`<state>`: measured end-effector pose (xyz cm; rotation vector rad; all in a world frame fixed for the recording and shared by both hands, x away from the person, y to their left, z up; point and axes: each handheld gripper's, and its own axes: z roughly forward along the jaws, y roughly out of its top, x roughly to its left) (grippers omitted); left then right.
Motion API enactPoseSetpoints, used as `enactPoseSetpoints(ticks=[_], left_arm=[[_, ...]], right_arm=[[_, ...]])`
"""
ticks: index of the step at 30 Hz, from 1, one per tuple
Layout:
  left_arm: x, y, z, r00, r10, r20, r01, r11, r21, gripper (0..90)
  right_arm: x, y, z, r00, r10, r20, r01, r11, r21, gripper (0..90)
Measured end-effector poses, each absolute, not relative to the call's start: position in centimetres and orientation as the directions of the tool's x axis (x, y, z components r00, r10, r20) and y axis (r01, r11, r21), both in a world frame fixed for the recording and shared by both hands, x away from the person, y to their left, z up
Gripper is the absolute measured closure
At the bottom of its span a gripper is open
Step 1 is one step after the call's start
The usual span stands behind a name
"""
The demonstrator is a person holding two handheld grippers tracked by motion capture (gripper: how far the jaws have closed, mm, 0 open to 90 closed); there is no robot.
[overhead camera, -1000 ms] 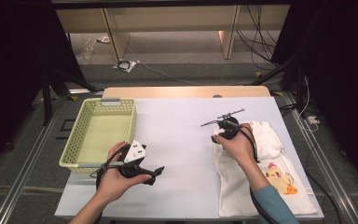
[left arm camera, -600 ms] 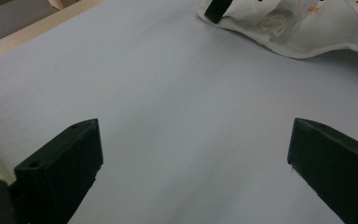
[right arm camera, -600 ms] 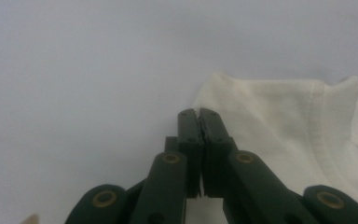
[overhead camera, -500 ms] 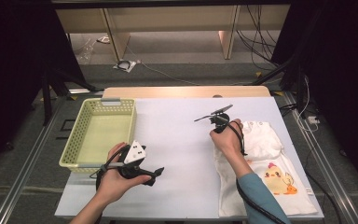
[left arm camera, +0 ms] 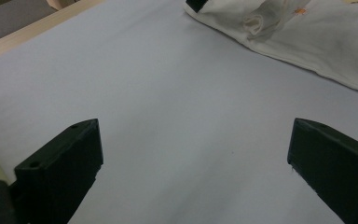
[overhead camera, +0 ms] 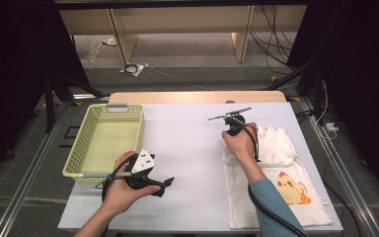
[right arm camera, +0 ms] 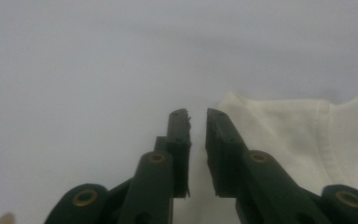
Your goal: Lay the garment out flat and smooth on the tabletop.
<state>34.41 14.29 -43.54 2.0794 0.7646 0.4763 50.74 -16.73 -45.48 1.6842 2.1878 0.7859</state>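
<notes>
While the white garment (overhead camera: 276, 182) lies flat at the table's (overhead camera: 187, 148) four o'clock, the right gripper (overhead camera: 229, 118) has shifted toward eleven since earlier, jaws just reopening a slit on nothing at its collar, and the left gripper (overhead camera: 164, 182) rests wide open at seven.

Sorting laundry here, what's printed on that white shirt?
A yellow chick cartoon on the white shirt, clearest in the high view.

The person's forearm hides part of the white garment (overhead camera: 281, 197).
</notes>
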Motion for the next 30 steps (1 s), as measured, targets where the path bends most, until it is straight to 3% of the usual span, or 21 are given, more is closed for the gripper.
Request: enactPoseSetpoints(ticks=[7, 15, 22, 30], left_arm=[[34.5, 14.5, -43.5, 0.735, 0.676, 0.046, 0.344, -0.431, 0.834, 4.7], [34.6, 14.9, -43.3, 0.72, 0.694, 0.03, 0.332, -0.382, 0.862, 6.6], [34.7, 15.0, -43.2, 0.713, 0.701, 0.023, 0.327, -0.361, 0.874, 7.0], [34.7, 15.0, -43.1, 0.712, 0.701, 0.027, 0.323, -0.362, 0.874, 7.6]], right_arm=[[47.4, -18.9, -42.9, -0.405, 0.912, 0.072, 0.712, 0.265, 0.65, 61.8], [42.4, -24.7, -42.9, -0.452, 0.889, 0.074, 0.637, 0.263, 0.725, 53.9], [39.2, -27.5, -44.1, -0.446, 0.89, 0.094, 0.626, 0.236, 0.743, 50.8], [38.2, -28.5, -44.0, -0.418, 0.904, 0.088, 0.629, 0.219, 0.746, 48.0]])
